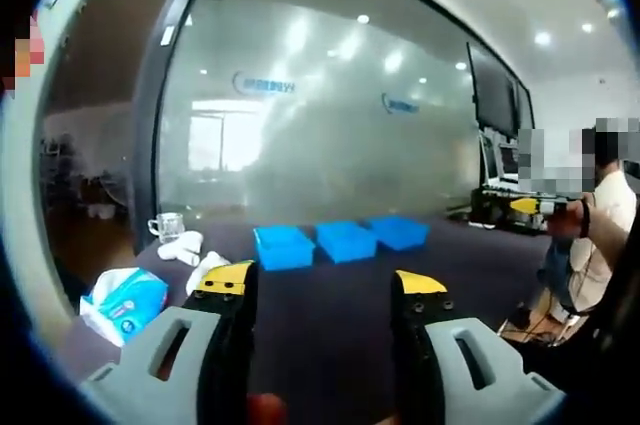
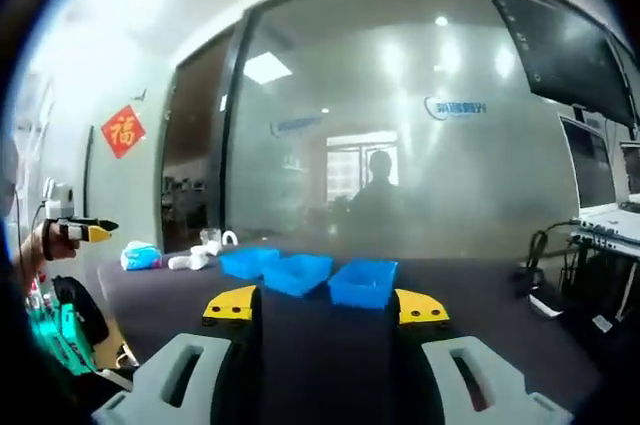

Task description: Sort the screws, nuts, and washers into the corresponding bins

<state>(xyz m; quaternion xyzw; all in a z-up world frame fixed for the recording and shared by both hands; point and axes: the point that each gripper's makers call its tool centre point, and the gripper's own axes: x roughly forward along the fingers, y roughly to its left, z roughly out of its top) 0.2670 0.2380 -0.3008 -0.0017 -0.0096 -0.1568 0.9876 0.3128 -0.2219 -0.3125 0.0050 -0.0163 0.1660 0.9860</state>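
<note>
Gripper (image 1: 323, 287) open, 3 blue bins (image 1: 343, 241) empty-looking

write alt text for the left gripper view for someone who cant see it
Three blue bins sit in a row on a dark table, seen between the open jaws of the left gripper, which holds nothing. A tissue pack, white cloths and a glass mug lie at the left, with a frosted glass wall behind.

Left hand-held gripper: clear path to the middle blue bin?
Probably yes. The left hand-held gripper is open and empty, and bare dark table lies between it and the middle blue bin. Nothing blocks the way.
</note>
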